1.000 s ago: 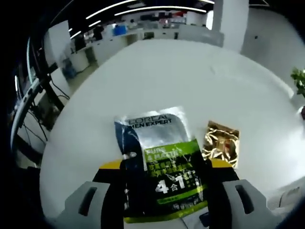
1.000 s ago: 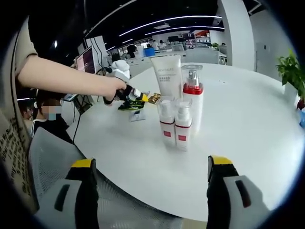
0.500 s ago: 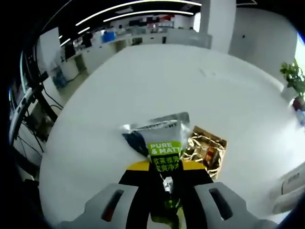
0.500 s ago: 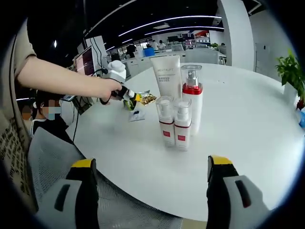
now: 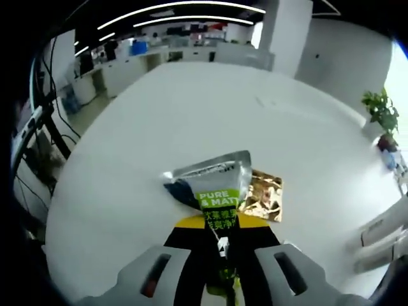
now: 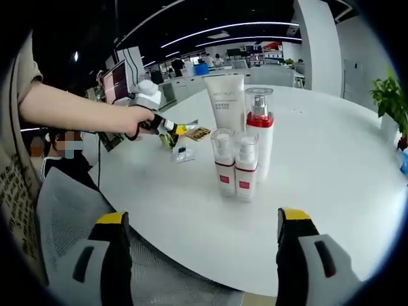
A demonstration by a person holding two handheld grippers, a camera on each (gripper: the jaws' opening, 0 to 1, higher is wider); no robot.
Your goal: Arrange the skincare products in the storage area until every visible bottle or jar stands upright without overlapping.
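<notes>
Four skincare containers stand upright in a tight cluster on the white round table (image 6: 331, 191), towards its middle as seen in the right gripper view. The white tube (image 6: 224, 103) stands at the rear of the cluster, cap down. Just beside it is the tall pump bottle (image 6: 258, 139), clear-capped with a red collar. In front stand two small pump bottles, the left small bottle (image 6: 223, 162) and the right small bottle (image 6: 245, 167), each with a red label, side by side and apparently touching. None lies over another.

Nearer the table's far left edge, the left gripper (image 5: 221, 237) is clenched on a silver and green sachet (image 5: 213, 191), printed "PURE & MATT". In the left gripper view its yellow-tipped jaws pinch the sachet's lower end, and the upper end fans out above the table surface. Whether the sachet touches the table cannot be told. A gold foil sachet (image 5: 261, 197) lies flat on the table just beside it, partly behind its right edge. In the right gripper view a small flat packet (image 6: 182, 153) lies on the table beneath the left gripper, which a person's hand (image 6: 137, 121) holds.

The right gripper (image 6: 204, 245) hovers off the near edge of the table, jaws spread wide and grasping nothing.

A potted plant (image 5: 380, 115) stands at the table's far right edge.
</notes>
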